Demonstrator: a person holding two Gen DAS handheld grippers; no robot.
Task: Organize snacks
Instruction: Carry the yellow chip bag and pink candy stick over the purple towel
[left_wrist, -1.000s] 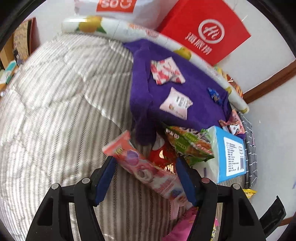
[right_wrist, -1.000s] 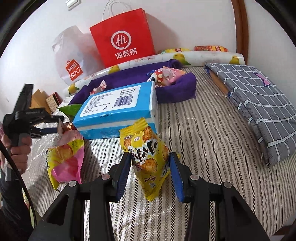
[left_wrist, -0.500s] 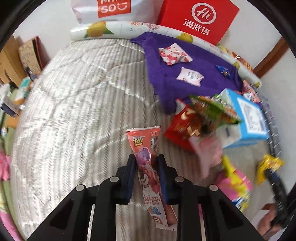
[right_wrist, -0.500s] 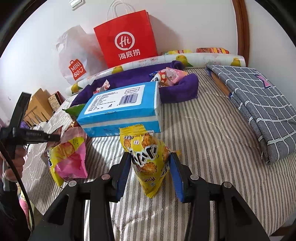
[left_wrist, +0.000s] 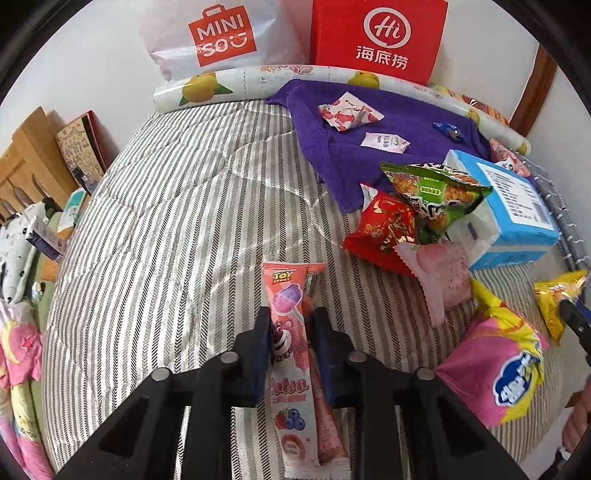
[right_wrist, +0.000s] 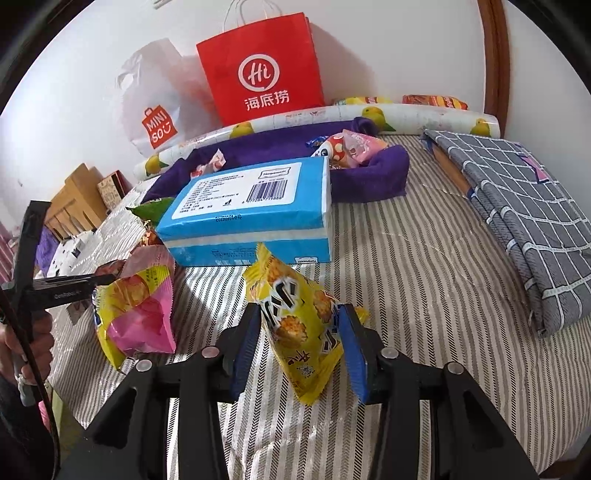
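Left wrist view: the left gripper (left_wrist: 291, 325) is clamped on a pink Toy Story snack stick (left_wrist: 291, 354) above the striped bedspread (left_wrist: 166, 229).

Right wrist view: the right gripper (right_wrist: 299, 332) grasps a yellow snack bag (right_wrist: 299, 325), its jaws easing apart, before the blue tissue pack (right_wrist: 251, 206).

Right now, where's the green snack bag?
Left wrist view, right of centre: the green snack bag leans on the blue tissue pack, above the red packet.
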